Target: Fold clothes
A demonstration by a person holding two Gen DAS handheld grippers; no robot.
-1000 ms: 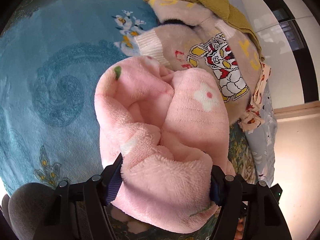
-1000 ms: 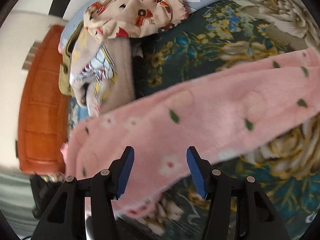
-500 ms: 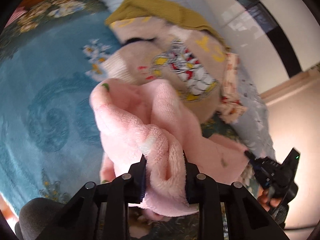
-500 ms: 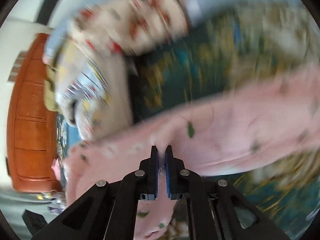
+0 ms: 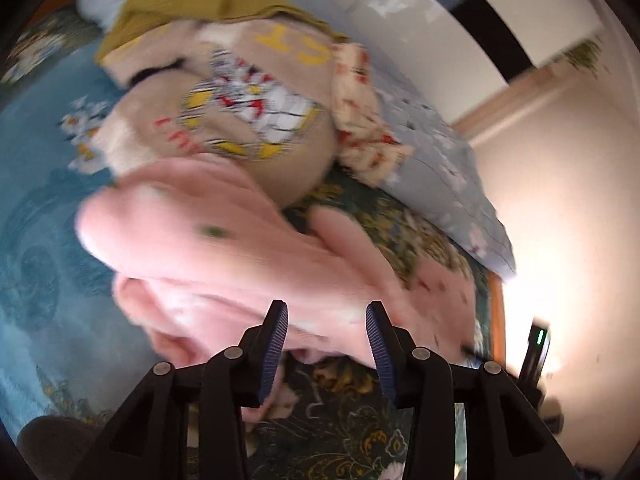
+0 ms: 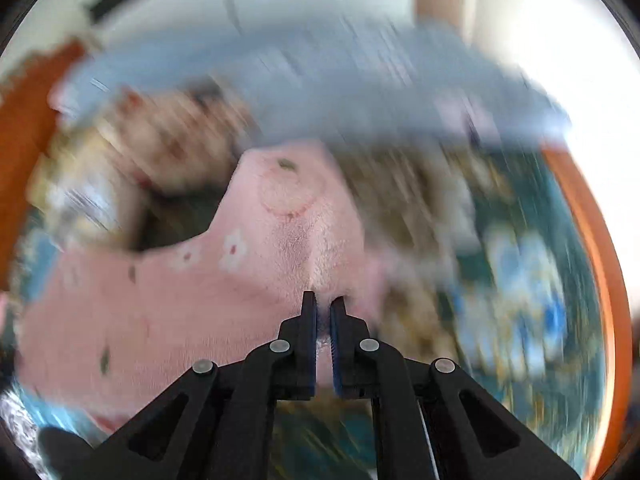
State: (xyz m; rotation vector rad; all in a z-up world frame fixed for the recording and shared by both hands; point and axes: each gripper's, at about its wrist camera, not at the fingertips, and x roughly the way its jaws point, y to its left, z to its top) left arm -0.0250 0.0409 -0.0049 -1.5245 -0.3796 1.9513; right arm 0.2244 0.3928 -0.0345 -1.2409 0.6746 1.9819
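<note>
A pink fleece garment [image 5: 224, 248] with small green and white marks lies bunched on the bed, stretched toward the right. My left gripper [image 5: 326, 316] is open, its jaws apart just in front of the pink fleece, holding nothing. In the right wrist view the same pink garment [image 6: 248, 264] is pulled taut. My right gripper [image 6: 323, 304] is shut on a pinch of the pink fleece. Both views are motion-blurred.
A beige cartoon-print sweater [image 5: 240, 104] sits on a pile behind the pink garment, with a mustard garment [image 5: 192, 4] and a floral cloth [image 5: 360, 120]. A grey-blue pillow [image 5: 448, 168] lies right. The bed has a teal blanket [image 5: 36, 216] and an orange wooden frame [image 6: 592, 248].
My left gripper opened and let go of the pink fleece. My right gripper, shut on the fleece half a second ago, has swung quickly, pulling the garment out.
</note>
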